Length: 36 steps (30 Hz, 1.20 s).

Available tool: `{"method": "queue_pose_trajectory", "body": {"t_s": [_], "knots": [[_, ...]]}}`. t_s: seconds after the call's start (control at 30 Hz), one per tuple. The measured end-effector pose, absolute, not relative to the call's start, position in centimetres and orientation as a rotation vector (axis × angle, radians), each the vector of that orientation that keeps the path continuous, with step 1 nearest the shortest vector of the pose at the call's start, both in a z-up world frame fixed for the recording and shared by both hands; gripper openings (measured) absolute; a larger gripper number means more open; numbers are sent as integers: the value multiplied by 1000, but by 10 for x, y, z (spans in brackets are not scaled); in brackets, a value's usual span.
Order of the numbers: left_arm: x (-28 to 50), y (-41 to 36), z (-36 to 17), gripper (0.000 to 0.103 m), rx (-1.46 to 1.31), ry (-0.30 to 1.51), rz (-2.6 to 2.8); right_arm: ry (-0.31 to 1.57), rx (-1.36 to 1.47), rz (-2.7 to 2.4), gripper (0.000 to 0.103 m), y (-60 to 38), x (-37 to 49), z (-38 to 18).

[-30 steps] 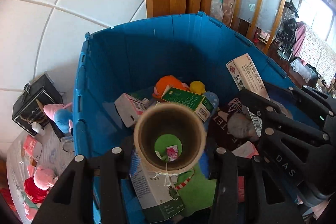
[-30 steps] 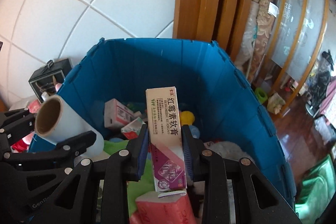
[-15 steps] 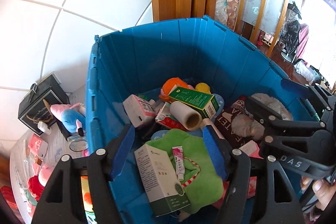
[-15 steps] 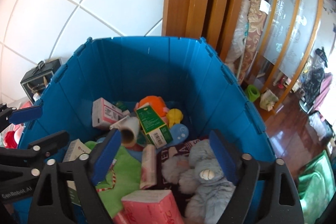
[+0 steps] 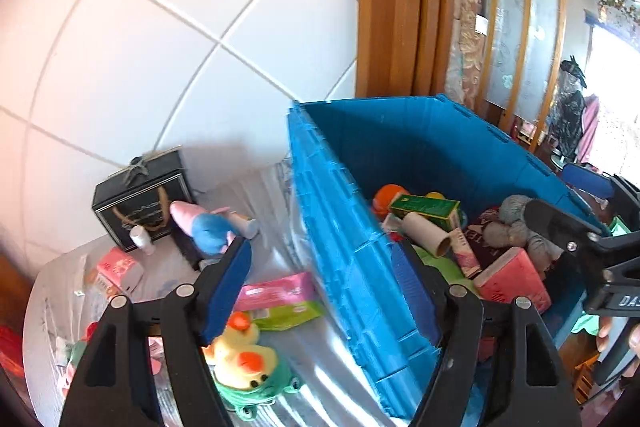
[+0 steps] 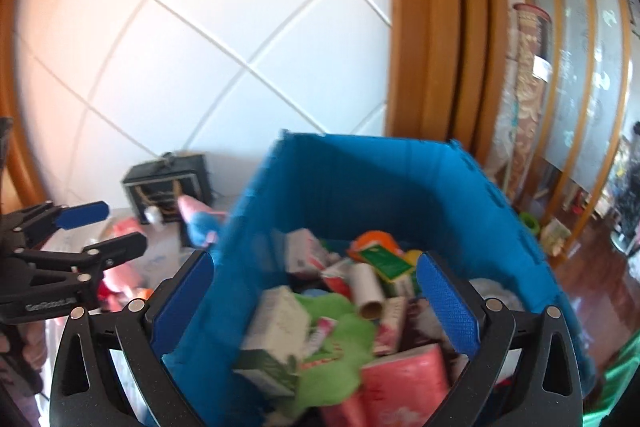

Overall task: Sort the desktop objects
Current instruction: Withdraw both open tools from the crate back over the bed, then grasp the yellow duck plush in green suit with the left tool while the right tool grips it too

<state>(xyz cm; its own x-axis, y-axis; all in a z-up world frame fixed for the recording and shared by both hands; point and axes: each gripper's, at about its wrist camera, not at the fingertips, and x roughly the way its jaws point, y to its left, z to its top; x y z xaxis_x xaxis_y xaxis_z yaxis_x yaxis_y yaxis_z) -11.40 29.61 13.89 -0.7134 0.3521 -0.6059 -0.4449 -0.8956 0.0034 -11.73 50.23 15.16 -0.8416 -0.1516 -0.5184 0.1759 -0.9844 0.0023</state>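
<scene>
Grippers empty, we find both tongs spread wide beside the blue crate [image 5: 352, 247]. Our left gripper [image 5: 320, 291] straddles the crate's near wall at lower centre, jaws just opened further, nothing between its pads. Our right gripper [image 6: 316, 303] gapes at its widest over the crate at lower centre of its own blurred view, jaws likewise just opened, holding nothing. Inside the crate, the cardboard-core roll [image 5: 424, 233] lies flat, long axis running upper left to lower right, its open end facing lower right. Just beside it, a pink-and-white medicine box [image 5: 464, 253] lies lengthwise, pointing toward the lower right.
</scene>
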Motion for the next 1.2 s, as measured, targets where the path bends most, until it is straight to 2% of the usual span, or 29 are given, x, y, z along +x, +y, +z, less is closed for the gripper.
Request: {"method": "queue_pose_trajectory", "body": {"t_s": [0.3,0.5,0.67,0.7,0.73,0.77,0.8,0.97,1.2], "knots": [[-109,165,65,72,-992,121,2716,148,708,-2639,103,370,-82,125],[-109,100,-11,72,-1205,52,2767,197,851,-2457,103,289,-93,57],[-108,82,-71,72,-1370,-7,2709,232,1044,-2432,103,262,-120,-17],[-108,84,-80,72,-1391,-11,2694,231,1092,-2431,95,263,-127,-32],[-109,87,-90,72,-1406,-15,2673,239,1135,-2433,73,267,-132,-43],[-109,90,-99,72,-1419,-17,2651,260,1184,-2434,58,268,-139,-58],[-111,95,-108,72,-1438,-13,2622,273,1232,-2440,38,271,-144,-71],[-123,129,-140,72,-1461,23,2444,379,1446,-2482,36,289,-168,-133],[-154,158,-182,72,-1604,199,2353,413,1585,-2497,38,303,-200,-169]]}}
